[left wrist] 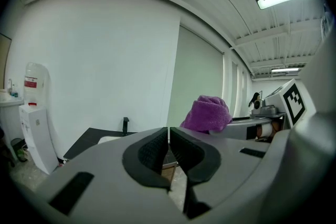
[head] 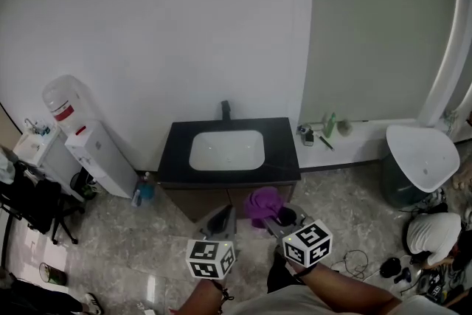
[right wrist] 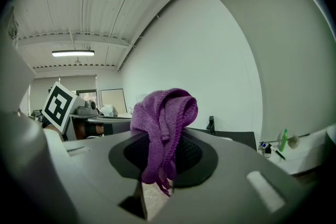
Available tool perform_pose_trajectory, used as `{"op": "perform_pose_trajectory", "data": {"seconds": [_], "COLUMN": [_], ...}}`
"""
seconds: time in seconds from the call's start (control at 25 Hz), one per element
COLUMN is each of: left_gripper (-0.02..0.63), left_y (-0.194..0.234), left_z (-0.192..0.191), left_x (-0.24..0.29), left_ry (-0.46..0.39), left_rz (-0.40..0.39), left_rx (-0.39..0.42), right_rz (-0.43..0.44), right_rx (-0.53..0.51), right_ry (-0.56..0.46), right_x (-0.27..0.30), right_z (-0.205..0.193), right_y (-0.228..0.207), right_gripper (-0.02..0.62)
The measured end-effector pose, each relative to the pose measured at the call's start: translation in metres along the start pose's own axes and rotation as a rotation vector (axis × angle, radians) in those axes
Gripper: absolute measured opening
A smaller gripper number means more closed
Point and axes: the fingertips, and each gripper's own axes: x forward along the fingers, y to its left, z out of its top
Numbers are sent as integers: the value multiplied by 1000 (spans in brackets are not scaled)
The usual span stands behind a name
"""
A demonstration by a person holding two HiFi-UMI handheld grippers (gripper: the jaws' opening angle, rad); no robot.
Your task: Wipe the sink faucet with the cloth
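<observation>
White wall behind the black sink counter point(head: 177, 140) and faucet point(head: 226, 110); right gripper point(right wrist: 164, 155) pinches a purple cloth point(right wrist: 164, 113), left gripper point(left wrist: 168, 149) is closed on nothing.

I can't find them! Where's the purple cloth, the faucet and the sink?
purple cloth point(right wrist: 163, 110): right gripper view, bunched top.
faucet point(head: 226, 110): head view, upright body.
sink point(head: 226, 150): head view, white basin floor.
</observation>
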Motion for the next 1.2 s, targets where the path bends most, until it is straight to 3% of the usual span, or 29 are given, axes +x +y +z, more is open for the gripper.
{"op": "perform_pose_trajectory", "data": {"seconds": [0.24,0.4,0.76,1.0,1.2], "left_gripper": [20,20,20,20,20], "left_y": [45,75,146,198,248], "left_z": [10,34,65,63,71], "left_x": [92,179,315,367,412], "left_ry": [-1,15,46,65,83], "left_rz": [26,57,138,114,41], "left_rx": [15,11,-34,-18,-61], "right_rz": [60,139,248,240,165], "right_rx": [56,55,103,103,116], "right_ry": [-24,-30,43,93,140], "right_x": [87,157,279,347,398], "right_z": [8,44,70,64,65], "right_y": [-78,-139,-247,-274,-298], "right_gripper": [84,84,84,84,84]}}
